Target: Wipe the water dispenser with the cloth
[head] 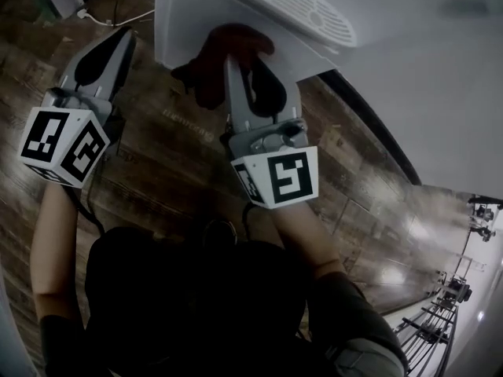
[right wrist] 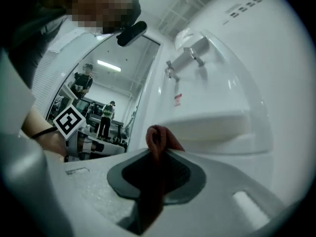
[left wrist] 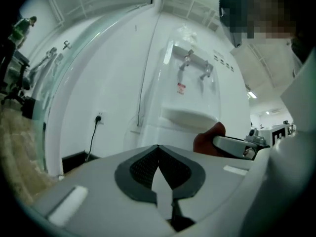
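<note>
My right hand-held gripper (right wrist: 157,157) is clamped on the red cloth (right wrist: 159,135), which bunches up past the jaw tips. The white water dispenser (right wrist: 232,78) stands at twelve o'clock, the cloth below its taps (right wrist: 185,58); I cannot tell whether they touch. At nine o'clock, my left hand-held gripper (left wrist: 158,152) has its jaws together on nothing.
</note>
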### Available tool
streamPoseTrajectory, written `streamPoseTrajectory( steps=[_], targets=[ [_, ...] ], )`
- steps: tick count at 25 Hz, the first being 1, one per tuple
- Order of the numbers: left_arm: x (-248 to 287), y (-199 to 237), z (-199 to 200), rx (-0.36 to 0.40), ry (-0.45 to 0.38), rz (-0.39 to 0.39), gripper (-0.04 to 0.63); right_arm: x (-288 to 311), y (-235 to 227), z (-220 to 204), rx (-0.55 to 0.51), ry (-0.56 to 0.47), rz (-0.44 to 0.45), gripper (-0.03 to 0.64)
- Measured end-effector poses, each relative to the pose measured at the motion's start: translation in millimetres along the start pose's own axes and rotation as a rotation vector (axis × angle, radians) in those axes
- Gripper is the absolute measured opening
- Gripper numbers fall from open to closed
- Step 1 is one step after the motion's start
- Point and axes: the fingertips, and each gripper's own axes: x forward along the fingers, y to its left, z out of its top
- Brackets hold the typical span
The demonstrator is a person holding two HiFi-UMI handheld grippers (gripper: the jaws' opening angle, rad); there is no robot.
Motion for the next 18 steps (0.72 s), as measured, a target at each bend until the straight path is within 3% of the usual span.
streamPoseTrajectory(
  steps=[3, 6, 12, 18],
  targets=[
    [0, -17, 38, 0.075, -0.059, -0.035, 0.018, 17, -4, 32, -0.003, -0.069, -0.010, 0.044],
    [4, -22, 39, 0.104, -0.055, -0.040, 0.018, 27, -13, 24, -0.019, -0.056, -0.022, 0.044],
    [4, -2, -16, 0.048, 0.012, -0.019, 0.018, 28, -17, -48, 0.009, 0.091, -0.028, 0.044],
    [-4, 21, -78, -0.004, 0.129, 0.038, 0.018, 21, 1, -147, 0.013, 0.301, 0.033, 0.044]
  ],
)
